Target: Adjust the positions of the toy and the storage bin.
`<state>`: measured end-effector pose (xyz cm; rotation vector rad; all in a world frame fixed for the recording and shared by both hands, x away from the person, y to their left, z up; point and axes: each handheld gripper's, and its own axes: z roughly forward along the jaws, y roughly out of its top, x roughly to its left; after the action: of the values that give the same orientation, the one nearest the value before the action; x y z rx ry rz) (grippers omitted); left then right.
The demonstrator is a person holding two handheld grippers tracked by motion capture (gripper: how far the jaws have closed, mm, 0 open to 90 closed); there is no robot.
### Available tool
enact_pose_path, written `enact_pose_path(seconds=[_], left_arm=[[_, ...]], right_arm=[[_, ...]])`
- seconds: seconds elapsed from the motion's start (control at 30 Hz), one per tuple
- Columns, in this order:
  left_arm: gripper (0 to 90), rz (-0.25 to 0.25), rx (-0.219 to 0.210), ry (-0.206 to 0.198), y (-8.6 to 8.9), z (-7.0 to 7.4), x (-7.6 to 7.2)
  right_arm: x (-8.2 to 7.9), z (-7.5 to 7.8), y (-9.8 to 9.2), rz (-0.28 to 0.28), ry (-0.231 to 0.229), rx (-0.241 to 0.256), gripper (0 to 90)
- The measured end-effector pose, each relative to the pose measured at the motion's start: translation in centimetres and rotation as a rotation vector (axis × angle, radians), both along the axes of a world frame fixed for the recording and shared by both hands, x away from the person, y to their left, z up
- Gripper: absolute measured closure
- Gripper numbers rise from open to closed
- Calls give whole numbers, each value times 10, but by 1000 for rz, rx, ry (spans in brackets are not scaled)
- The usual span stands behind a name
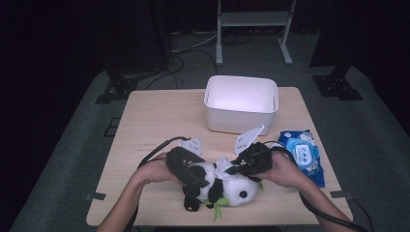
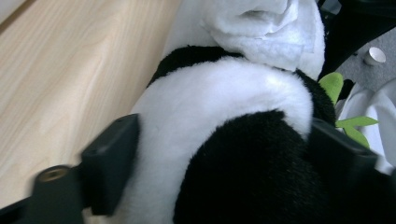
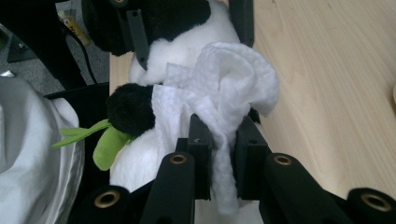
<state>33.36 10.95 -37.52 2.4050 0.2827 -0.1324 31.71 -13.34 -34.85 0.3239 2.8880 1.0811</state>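
Two grippers are engaged at the table's (image 1: 145,121) near edge: the soft, light panda (image 2: 224,121) is clamped across its body by the left gripper (image 2: 224,154), while the limp wipe (image 3: 224,88), best pinched by a fold, is nipped by the right gripper (image 3: 219,154).

This looks like a lab or recording studio, not a home. A small light wood table (image 1: 159,116) stands alone on grey carpet (image 1: 372,121), lit from above while the surroundings fall into darkness. Black stand feet (image 1: 336,87) rest on the carpet at both far corners, and cables (image 1: 186,53) run loose over the floor behind the table. A white metal frame (image 1: 254,21) stands further back. Tape tabs (image 1: 95,196) mark the table's near corners. On the table sit a white bin (image 1: 241,104) and a blue wipes pack (image 1: 302,154), laid out like test props.
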Motion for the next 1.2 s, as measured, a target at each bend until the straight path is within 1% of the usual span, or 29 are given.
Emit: enact_pose_path(seconds=[0.07, 0.13, 0.2, 0.33, 0.4, 0.47, 0.53, 0.6, 0.63, 0.67, 0.73, 0.77, 0.83, 0.87, 0.9, 0.93, 0.97, 1.0, 1.03, 1.07, 1.1, 1.13, 1.17, 1.2], left_arm=[[295, -5, -10, -17, 1, 2, 0], [332, -1, -21, -15, 2, 2, 2], [364, 0, -30, -25, 3, 4, 4], [389, 1, -35, -48, 3, 6, 6], [394, 8, -36, -67, 4, 8, 8], [397, 9, -31, -103, 4, 10, 10], [401, 10, -23, -143, 3, 13, 12], [401, 11, -20, -191, 3, 15, 15], [401, 13, -22, -229, 3, 16, 18], [401, 17, -26, -241, 3, 16, 18], [399, 11, -24, -244, 4, 15, 20], [399, 6, -30, -241, 6, 12, 23], [398, 2, -35, -235, 7, 11, 23], [393, 8, -46, -230, 8, 10, 23], [391, 4, -54, -227, 10, 9, 21], [388, 0, -54, -231, 10, 9, 20], [384, 3, -55, -229, 10, 9, 19], [375, 3, -55, -229, 10, 9, 19], [361, 1, -54, -224, 10, 9, 18], [347, 9, -59, -200, 10, 9, 16], [323, 8, -61, -189, 10, 9, 16], [310, 8, -61, -189, 10, 9, 16], [284, 17, -72, -164, 11, 10, 14], [267, 17, -72, -164, 11, 10, 14]], right_arm=[[1, 1, -1, -4, 3, 6, 785], [3, 2, -2, -8, -1, 7, 785], [5, 3, -3, -13, -4, 10, 785], [8, 6, -5, -22, -13, 9, 784], [9, 7, -5, -28, -21, 7, 785], [11, 9, -5, -32, -30, 12, 785], [13, 11, -6, -50, -37, 12, 785], [17, 12, -6, -60, -42, 15, 785], [19, 12, -6, -70, -48, 13, 785], [22, 12, -6, -80, -50, 14, 785], [23, 12, -6, -84, -45, 15, 785], [27, 12, -6, -79, -42, 14, 785], [29, 12, -5, -82, -34, 19, 785], [34, 15, -7, -87, -33, 41, 786], [37, 16, -8, -98, -26, 56, 786], [40, 17, -9, -100, -28, 65, 786], [43, 16, -9, -120, -14, 68, 786], [43, 16, -9, -120, -14, 68, 786], [48, 10, -7, -116, 3, 33, 786], [48, 7, -5, -113, 15, 26, 786], [47, 3, -4, -107, 33, 24, 786], [46, 1, -3, -102, 45, 21, 786], [45, -2, -3, -92, 44, 21, 786], [45, -2, -3, -92, 44, 21, 786]])
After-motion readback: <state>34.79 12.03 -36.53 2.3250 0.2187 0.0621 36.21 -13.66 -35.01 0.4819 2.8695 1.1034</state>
